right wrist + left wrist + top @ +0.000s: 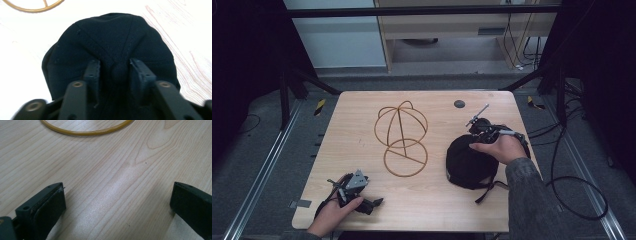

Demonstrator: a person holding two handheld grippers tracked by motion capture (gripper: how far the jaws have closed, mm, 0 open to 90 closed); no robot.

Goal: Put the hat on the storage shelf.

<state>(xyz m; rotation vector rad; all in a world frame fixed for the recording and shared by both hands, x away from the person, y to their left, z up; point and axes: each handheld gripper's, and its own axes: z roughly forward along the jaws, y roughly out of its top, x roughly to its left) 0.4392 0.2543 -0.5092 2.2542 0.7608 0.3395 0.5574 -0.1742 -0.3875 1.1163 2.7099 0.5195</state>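
Note:
A black cap point(469, 162) lies crown up on the right side of the wooden table point(437, 200). My right gripper point(474, 144) comes down on it from the far side. In the right gripper view the cap point(110, 37) has its crown pinched between the two jaws of that gripper point(115, 64), with the top button sitting in the fold between them. A gold wire cap stand point(401, 137) is at the table's middle. My left gripper point(368, 202) rests at the front left with its jaws wide apart over bare wood point(117, 192); the stand's ring point(87, 131) lies beyond.
A dark round grommet point(459, 104) sits in the tabletop near the far edge. The cap's strap point(487, 192) trails toward the front. Cables point(577, 195) hang to the floor right of the table. Black frame bars stand at the far corners.

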